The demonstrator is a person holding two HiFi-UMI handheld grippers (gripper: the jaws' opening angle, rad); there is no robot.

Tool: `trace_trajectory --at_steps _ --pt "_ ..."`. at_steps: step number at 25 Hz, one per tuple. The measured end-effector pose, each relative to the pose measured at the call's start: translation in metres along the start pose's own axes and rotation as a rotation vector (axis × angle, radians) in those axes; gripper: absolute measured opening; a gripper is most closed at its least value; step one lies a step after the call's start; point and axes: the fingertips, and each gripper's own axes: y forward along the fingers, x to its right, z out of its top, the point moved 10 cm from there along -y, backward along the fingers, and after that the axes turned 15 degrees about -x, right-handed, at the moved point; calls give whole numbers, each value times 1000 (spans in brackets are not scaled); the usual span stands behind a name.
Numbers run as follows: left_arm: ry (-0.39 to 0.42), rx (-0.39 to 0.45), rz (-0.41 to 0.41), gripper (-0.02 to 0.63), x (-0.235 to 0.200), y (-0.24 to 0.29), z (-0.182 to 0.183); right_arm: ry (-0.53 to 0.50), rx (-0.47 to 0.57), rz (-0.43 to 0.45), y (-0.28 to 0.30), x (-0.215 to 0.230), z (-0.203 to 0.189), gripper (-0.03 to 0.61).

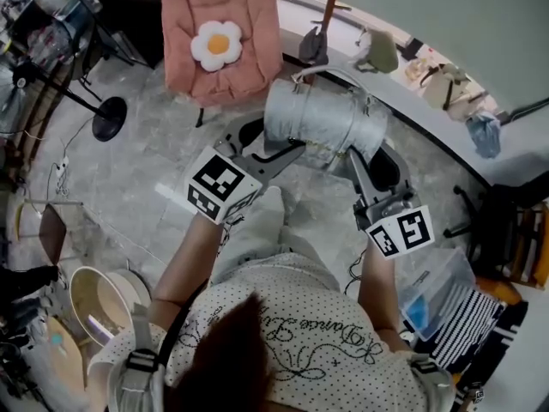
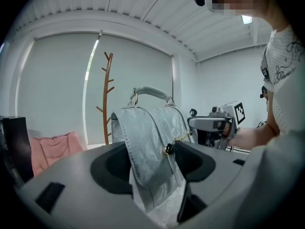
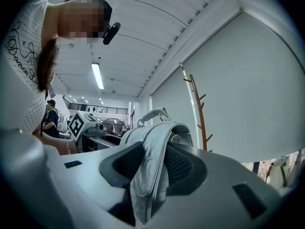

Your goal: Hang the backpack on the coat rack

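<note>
I hold the backpack (image 1: 322, 117) off the floor (image 1: 129, 178) with both grippers. It hangs on my side of the coat rack (image 1: 331, 3), close in front of its pole but not touching it.

Both my forearms reach forward from my body and close in toward each other at the bag. My left forearm (image 1: 184, 256) slants up toward the rack. Its hand tips the left gripper (image 1: 290, 149) a little downward, and that gripper meets the end of the bag that lies left of the rack. In the left gripper view the jaws stand wide and are clamped on the bag's front flap, which runs down between the pads into the throat. The rack stands behind, left of the bag.

My right forearm (image 1: 373, 290) runs straighter. Its hand keeps the right gripper (image 1: 354, 157) about level, and that gripper takes the end of the bag right of the rack. In the right gripper view the jaws are clamped on a folded edge of the bag, which fills the gap between the ribbed pads. Here the rack rises just right of the bag.

The bag sits upright between the grippers, with its handle (image 2: 150, 90) on top and free of both. A pink chair (image 1: 249, 58) stands left of the rack, well apart from the bag.
</note>
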Motion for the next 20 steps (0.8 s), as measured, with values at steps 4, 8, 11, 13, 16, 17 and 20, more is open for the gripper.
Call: trace_trajectory --at_steps 4,8,11,13,16,17,20 --pt "-19 10 -15 272 -14 12 0 -8 -7 -11 12 11 2 155" --pt "-25 14 -32 272 -39 32 3 -2 -15 -26 33 29 4 155" --pt "-21 13 -46 272 -64 50 9 0 -27 -38 54 48 7 155" --pt "-20 13 -54 272 -83 64 13 -5 -39 -47 70 63 11 155" --pt "-16 17 -70 271 -117 84 21 -6 -50 -62 99 84 19 155" --pt "-12 18 -76 270 -128 89 25 -6 -52 -68 108 90 22 155" --pt "6 20 -95 270 -159 104 33 -6 -53 -88 132 106 30 155"
